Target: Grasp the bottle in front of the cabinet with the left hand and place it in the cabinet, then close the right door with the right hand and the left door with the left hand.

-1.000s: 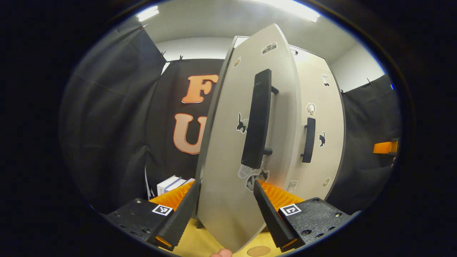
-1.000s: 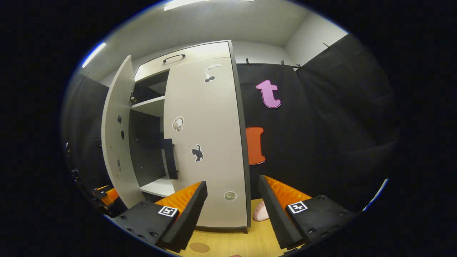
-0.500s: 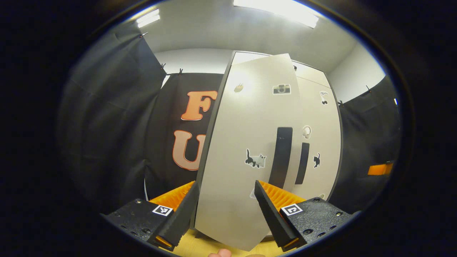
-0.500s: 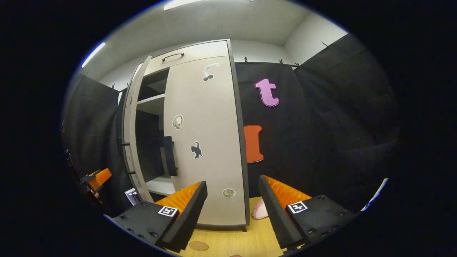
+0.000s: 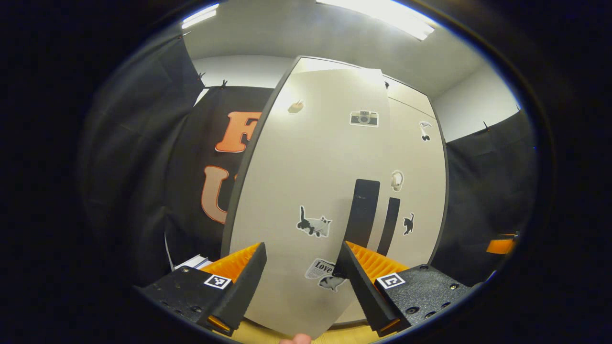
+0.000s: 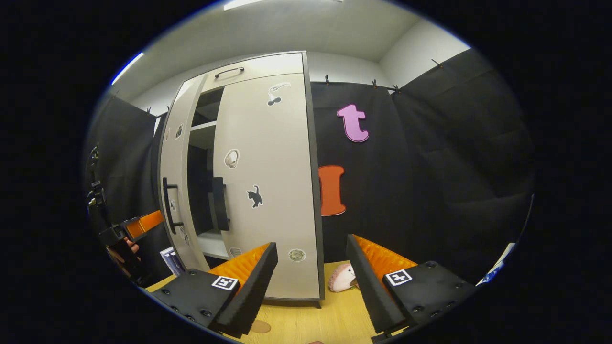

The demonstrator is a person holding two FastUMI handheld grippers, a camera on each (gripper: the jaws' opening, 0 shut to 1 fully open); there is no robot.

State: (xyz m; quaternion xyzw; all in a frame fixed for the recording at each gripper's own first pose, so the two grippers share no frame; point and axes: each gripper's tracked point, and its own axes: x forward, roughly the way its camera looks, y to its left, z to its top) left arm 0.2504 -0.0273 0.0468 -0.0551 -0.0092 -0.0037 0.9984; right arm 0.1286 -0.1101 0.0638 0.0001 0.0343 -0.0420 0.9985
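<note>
Left gripper (image 5: 299, 286): jaws spread, set against the left door (image 5: 306, 191), which stands slightly ajar; final push remains. Right gripper (image 6: 311, 286): jaws spread, empty, above the surface (image 6: 311, 320). Right door (image 6: 267, 191): closed. Bottle: judged inside the cabinet (image 6: 258, 67), hidden behind the doors

A small pink plush toy (image 6: 342, 278) lies on the wooden floor (image 6: 306, 320) by the right corner; white boxes (image 5: 193, 262) sit low against the wall.
</note>
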